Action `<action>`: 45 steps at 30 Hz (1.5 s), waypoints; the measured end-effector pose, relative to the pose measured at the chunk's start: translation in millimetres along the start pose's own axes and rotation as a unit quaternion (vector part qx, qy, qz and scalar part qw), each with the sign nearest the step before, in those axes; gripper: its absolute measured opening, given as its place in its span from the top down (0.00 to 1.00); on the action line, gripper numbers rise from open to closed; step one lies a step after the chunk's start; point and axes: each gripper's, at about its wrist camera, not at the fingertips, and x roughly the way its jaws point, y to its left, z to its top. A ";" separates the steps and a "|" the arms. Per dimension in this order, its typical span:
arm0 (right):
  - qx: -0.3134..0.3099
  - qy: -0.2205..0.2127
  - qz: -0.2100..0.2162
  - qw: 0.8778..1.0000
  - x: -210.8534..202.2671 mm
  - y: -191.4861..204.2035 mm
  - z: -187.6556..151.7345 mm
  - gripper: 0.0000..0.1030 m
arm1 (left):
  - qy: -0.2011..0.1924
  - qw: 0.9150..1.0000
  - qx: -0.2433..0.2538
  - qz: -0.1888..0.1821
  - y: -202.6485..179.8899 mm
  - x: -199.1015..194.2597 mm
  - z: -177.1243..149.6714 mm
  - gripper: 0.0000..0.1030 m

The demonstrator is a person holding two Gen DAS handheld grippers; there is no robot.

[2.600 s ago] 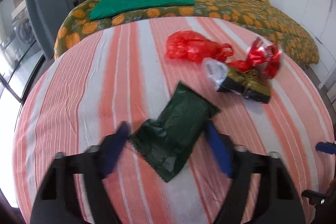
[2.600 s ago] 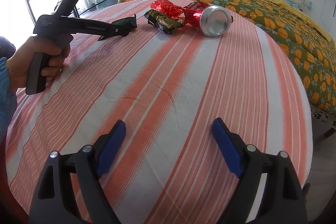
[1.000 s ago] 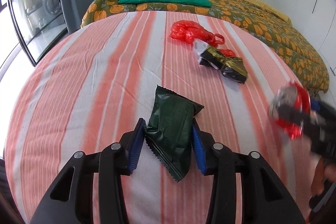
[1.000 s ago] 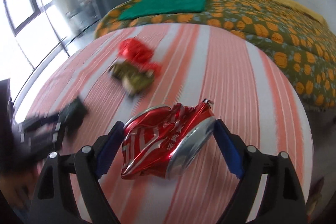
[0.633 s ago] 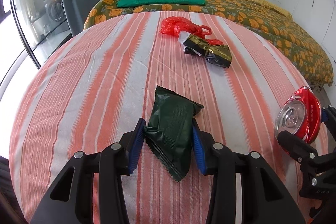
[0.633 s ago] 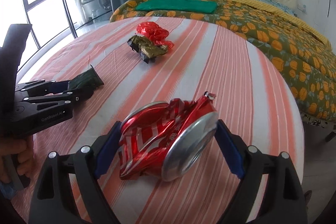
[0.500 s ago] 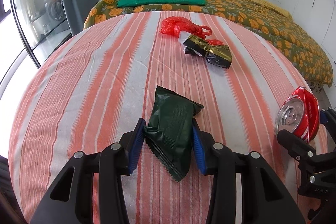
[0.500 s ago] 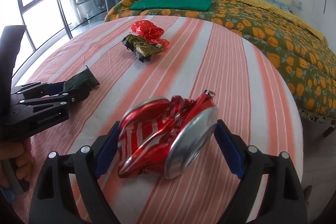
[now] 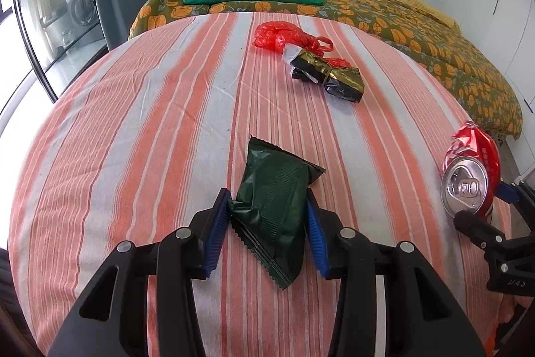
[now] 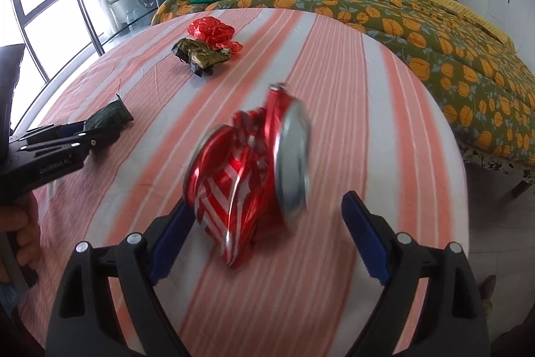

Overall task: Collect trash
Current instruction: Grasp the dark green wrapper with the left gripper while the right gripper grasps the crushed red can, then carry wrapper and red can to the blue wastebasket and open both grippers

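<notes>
Left wrist view first: my left tongs (image 9: 267,206) are clamped on a dark green wrapper (image 9: 277,176), pads pinching its sides near the crimped lower end, over the striped cloth (image 9: 133,122). It looks light, crinkly and slick, so I judge that a grip across the middle is safer than one on a loose corner. Ahead and slightly right of these tongs lie a red bag (image 9: 281,34) and a black-and-gold wrapper (image 9: 327,76), touching each other. Further right, my right tongs (image 10: 267,206) stand apart around a crushed red can (image 10: 247,169); the left pad is at its dented side and the right pad is clear of it. The can is light, stiff metal with sharp creases, so I would squeeze it across the flattened body, not the round end.
</notes>
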 end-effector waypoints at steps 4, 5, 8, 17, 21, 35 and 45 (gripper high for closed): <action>0.003 0.007 0.001 1.000 -9.3 -11.4 -7.4 0.14 | 0.013 1.000 0.006 -0.026 2.2 -7.6 -8.7 0.41; 0.003 0.008 0.002 1.000 -11.5 -12.7 -8.6 0.13 | 0.017 0.999 0.010 -0.035 2.5 -9.9 -11.6 0.33; -0.003 0.007 0.010 1.000 -18.9 -14.9 -11.7 0.11 | 0.030 0.998 0.020 -0.043 4.0 -13.0 -21.2 0.13; -0.068 0.030 0.035 0.997 -13.9 -7.8 10.2 0.09 | 0.023 0.997 0.029 -0.069 7.8 -4.9 -9.5 0.10; -0.102 0.050 0.046 0.992 -5.8 2.0 24.8 0.09 | 0.017 0.997 0.038 -0.067 7.2 -3.3 -8.9 0.10; -0.062 0.057 0.010 0.996 -21.8 -1.6 25.2 0.44 | -0.004 0.999 0.018 -0.045 25.8 -4.1 0.4 0.65; 0.037 0.012 0.052 0.998 -85.4 -25.4 -6.1 0.44 | -0.036 0.990 0.014 -0.132 2.4 -47.7 -16.6 0.68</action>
